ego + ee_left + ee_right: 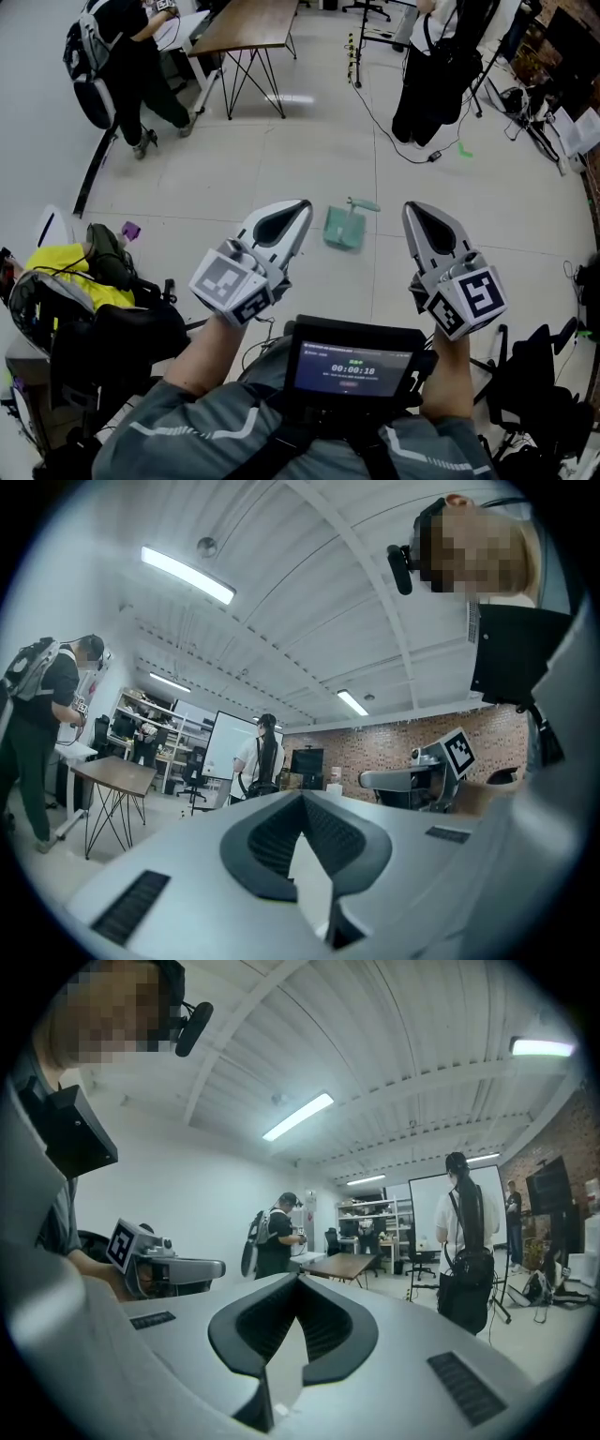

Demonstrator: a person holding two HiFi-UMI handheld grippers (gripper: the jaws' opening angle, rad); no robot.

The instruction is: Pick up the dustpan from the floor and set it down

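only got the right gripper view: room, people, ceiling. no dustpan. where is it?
Observer: In the head view the green dustpan lies on the floor, showing between the tips of the left gripper and right gripper. Neither touches it.
Operator: left jaws, open?
Observer: No. The left gripper view shows them together with nothing between them.
Operator: anything close to the pan?
Observer: A black cable lies on the floor beyond it, well apart from it.

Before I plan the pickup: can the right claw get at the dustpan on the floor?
Likely yes. Bare floor surrounds the dustpan, nothing blocks it, but the right claw is shut and held level above, so it must drop and open.
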